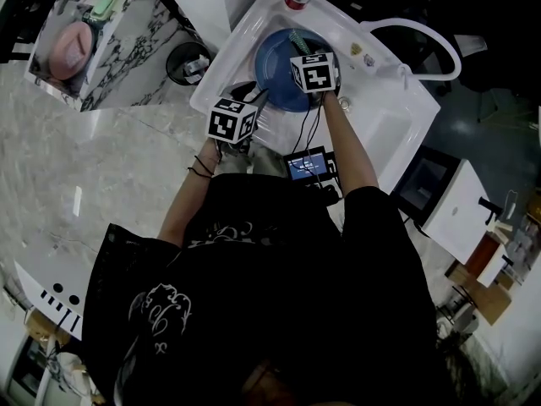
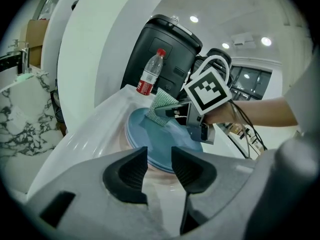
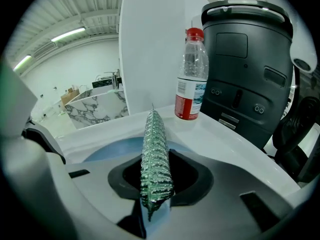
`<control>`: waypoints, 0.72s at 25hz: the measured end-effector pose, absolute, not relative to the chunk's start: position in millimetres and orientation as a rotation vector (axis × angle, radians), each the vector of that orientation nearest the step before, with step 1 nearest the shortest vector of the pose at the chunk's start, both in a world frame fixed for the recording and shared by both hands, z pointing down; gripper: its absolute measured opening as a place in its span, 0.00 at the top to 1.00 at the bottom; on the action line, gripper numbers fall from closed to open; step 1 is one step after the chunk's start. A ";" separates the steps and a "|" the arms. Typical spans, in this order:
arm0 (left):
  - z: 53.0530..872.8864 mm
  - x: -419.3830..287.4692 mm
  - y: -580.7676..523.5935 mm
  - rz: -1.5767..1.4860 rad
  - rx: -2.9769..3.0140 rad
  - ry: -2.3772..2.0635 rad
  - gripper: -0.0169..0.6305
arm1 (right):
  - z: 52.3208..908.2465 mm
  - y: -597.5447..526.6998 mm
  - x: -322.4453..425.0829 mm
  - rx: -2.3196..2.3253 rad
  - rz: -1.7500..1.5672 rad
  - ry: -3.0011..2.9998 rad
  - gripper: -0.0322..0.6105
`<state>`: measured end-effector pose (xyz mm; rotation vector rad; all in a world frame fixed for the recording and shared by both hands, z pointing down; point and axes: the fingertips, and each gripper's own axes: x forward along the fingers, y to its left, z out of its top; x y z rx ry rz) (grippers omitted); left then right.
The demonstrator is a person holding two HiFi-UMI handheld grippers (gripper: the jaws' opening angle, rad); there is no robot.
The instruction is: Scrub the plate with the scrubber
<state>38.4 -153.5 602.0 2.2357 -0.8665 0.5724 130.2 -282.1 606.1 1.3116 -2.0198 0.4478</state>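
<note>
Sink (image 1: 389,117), white, straight ahead of the person; both forearms reach forward into it

- Plate (image 1: 283,73): blue, in the far left part of the basin, face up toward the tools. A water bottle (image 3: 192,79) stands on the sink ledge just beyond it
- Right tool (image 3: 157,179): jaws clamped on the scrubber (image 3: 156,154), a green mesh pad held edge-on. Its long axis runs straight out ahead of the jaws, and most of its length sticks out past them
- Key relation: the plate lies directly under and ahead of the right tool. From the left gripper view the scrubber (image 2: 161,106) sits over the plate's (image 2: 160,144) far rim, at the surface or just above it. Contact can't be confirmed
- Left tool (image 2: 160,171): jaws a narrow gap apart, nothing between them, only basin shows through. It points at the plate's near rim, just short of it, not holding it
- Pose: right forearm stretched furthest, tool tipped down over the plate, marker cube on top. Left arm is bent, its tool low at the basin's near left edge

Judgement: the right hand is the nearer one and already placed for scrubbing. A stroke would mean pressing the pad's edge down and drawing it back across the blue face toward the near rim. With the plate ungripped, it may slide or rock under pressure; the left tool is close enough to pin the near rim
</note>
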 end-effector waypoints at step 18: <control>577.9 10.1 -143.9 0.480 2.249 -0.937 0.74 | 597.7 -216.1 55.8 1.028 0.685 -2.268 0.81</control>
